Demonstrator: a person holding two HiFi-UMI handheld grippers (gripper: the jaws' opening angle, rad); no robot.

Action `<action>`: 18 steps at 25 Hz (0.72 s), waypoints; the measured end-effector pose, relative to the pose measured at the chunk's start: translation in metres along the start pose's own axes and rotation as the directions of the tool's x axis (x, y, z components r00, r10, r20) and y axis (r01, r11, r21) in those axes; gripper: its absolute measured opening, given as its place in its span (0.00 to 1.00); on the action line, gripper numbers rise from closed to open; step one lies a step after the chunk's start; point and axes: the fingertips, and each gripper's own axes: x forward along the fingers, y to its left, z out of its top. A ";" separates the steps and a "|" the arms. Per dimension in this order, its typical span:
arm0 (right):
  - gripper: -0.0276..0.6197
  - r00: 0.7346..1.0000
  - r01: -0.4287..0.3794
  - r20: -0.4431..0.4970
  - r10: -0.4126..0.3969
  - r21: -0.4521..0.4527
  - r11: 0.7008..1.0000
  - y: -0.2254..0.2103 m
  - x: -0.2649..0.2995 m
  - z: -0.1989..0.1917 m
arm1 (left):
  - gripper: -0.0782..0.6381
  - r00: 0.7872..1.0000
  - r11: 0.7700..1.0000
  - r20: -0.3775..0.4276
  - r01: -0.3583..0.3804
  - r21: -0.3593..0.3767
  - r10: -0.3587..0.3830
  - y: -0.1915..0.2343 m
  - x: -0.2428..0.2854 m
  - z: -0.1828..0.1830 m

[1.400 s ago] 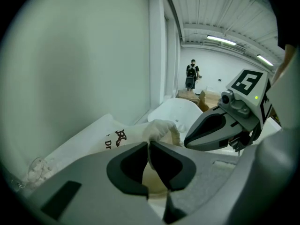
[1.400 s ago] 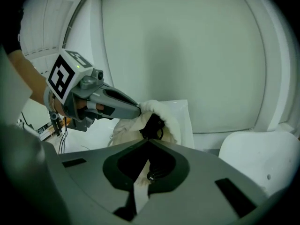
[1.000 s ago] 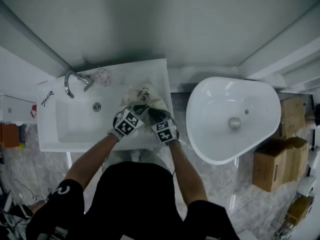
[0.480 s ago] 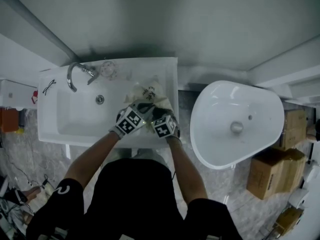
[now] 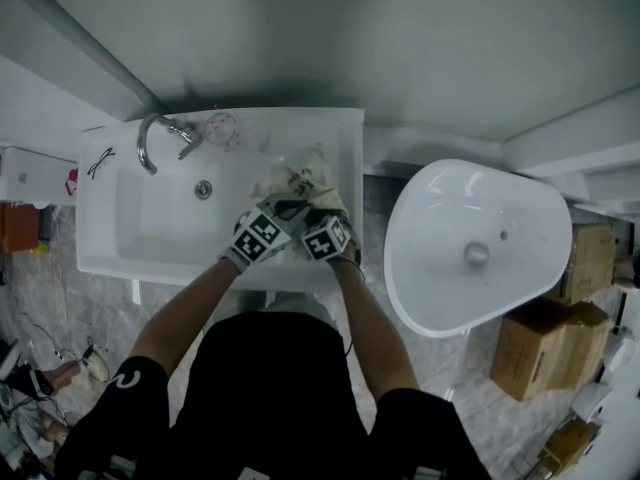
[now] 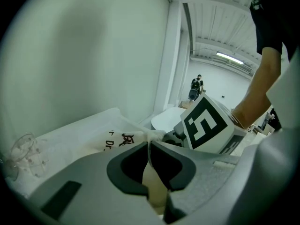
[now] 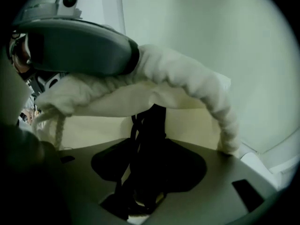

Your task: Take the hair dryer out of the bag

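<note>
The dryer (image 7: 152,121), black with its cord, sits in the mouth of the bag (image 7: 187,74). It is between the jaws of the right claw (image 7: 149,149), which stand apart and have just been opening; the pads do not press on it. The left claw (image 6: 149,146) is closed on a fold of cream cloth at the bag's rim. The bag lies on the right ledge of the sink (image 5: 150,258), near the tap (image 5: 150,148). 1 oval basin (image 5: 440,298) stands further right.
</note>
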 end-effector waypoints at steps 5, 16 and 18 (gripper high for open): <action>0.34 0.999 -0.045 0.002 0.045 0.029 0.999 0.004 -0.006 0.000 | 0.13 1.000 1.000 -0.012 -0.023 0.013 0.023 -0.001 -0.002 -0.003; 0.33 0.999 -0.036 0.034 0.033 0.100 0.994 0.014 -0.052 -0.011 | 0.13 0.997 0.996 -0.034 -0.069 0.047 0.071 -0.006 -0.006 -0.008; 0.33 0.998 -0.034 0.047 0.029 0.119 0.992 0.018 -0.063 -0.016 | 0.13 0.996 0.995 -0.041 -0.071 0.066 0.073 -0.012 -0.005 -0.009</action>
